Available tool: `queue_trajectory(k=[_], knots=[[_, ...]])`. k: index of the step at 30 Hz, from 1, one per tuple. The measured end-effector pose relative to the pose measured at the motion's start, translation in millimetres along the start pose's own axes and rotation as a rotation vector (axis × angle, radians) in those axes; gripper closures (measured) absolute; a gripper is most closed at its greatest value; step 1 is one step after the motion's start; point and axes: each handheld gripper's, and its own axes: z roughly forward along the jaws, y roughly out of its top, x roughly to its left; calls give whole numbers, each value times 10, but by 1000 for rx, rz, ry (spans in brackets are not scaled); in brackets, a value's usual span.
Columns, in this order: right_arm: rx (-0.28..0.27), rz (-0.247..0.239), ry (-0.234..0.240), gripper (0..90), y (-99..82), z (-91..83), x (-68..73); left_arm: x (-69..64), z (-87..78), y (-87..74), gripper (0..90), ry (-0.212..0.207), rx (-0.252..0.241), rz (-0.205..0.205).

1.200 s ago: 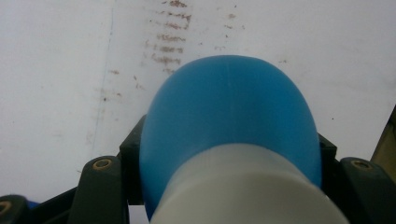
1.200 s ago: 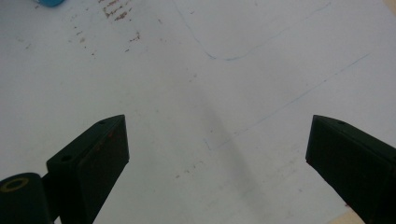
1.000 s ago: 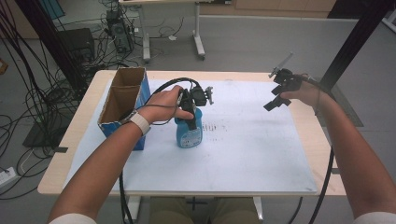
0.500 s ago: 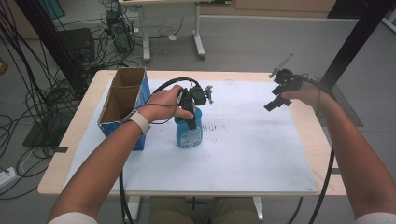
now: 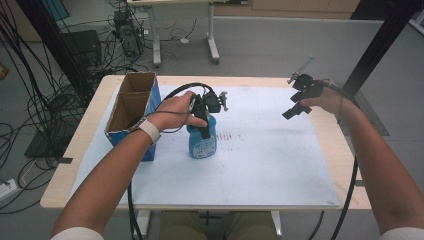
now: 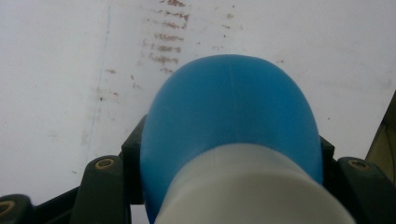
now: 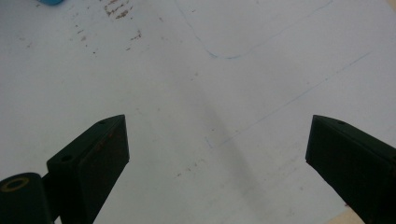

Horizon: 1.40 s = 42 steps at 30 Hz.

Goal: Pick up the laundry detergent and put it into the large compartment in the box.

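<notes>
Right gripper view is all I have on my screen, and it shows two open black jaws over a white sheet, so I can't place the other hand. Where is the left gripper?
Observer: The left gripper is at the blue bottle, which stands on the white sheet beside the cardboard box.
Operator: Is it actually holding the bottle?
Observer: The left gripper view shows a jaw on either side of the bottle's blue body, just below its white cap.
Operator: And my right gripper?
Observer: The right gripper hangs open above the sheet's far right part, well apart from the bottle.
</notes>
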Motion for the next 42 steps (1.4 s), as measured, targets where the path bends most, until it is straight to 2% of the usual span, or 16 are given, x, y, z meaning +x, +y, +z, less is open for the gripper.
queue_trajectory(k=[42], knots=[[8, -9, 1, 65, 55, 2, 19, 2, 2, -6, 391, -1, -6, 3]])
